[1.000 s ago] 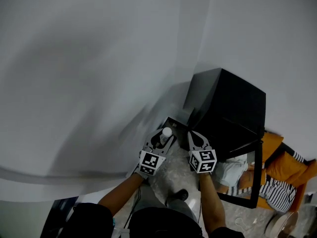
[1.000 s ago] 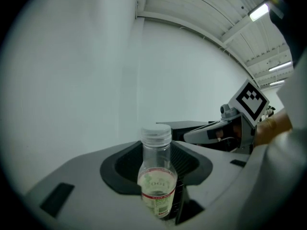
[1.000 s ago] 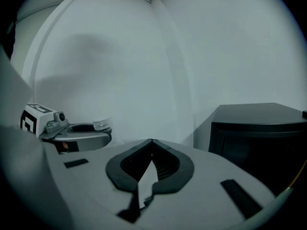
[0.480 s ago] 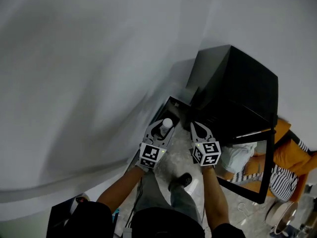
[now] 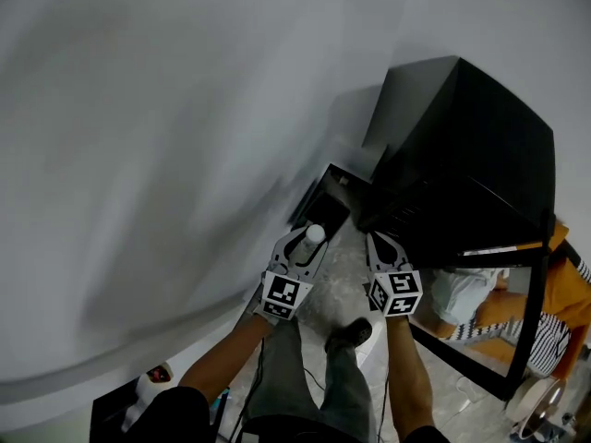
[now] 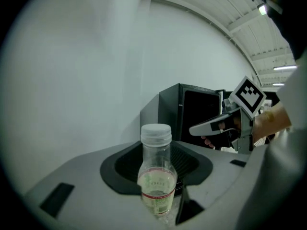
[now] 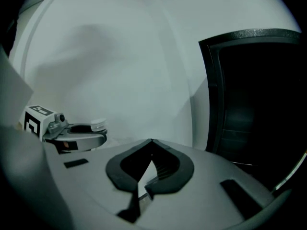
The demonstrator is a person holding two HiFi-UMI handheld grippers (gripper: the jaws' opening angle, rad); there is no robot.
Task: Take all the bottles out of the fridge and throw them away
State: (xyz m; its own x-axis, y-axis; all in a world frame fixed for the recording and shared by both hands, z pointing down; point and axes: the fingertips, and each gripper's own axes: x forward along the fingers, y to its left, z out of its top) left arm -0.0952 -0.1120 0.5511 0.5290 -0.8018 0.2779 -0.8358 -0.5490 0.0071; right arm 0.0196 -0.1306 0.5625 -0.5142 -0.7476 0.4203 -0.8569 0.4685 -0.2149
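My left gripper (image 5: 309,242) is shut on a clear plastic bottle (image 6: 155,186) with a white cap (image 5: 315,234) and a little liquid at the bottom; it stands upright between the jaws. My right gripper (image 5: 380,241) hangs beside it, jaws shut with nothing in them, the tips meeting (image 7: 151,141). The black fridge (image 5: 471,155) stands ahead on the right. Just beyond the bottle a dark rectangular bin (image 5: 321,201) sits against the white wall. In the right gripper view the left gripper (image 7: 72,137) and the cap (image 7: 98,124) show at left.
A dark-framed glass panel (image 5: 480,363) slants from the fridge's foot at right. Behind it is a person in orange with striped sleeves (image 5: 554,317). The holder's shoe (image 5: 355,332) rests on the speckled floor below the grippers. A white wall fills the left.
The view has swung, so the fridge and bin now sit farther right and higher. Both grippers keep their pose side by side, and the bottle stays in the left one.
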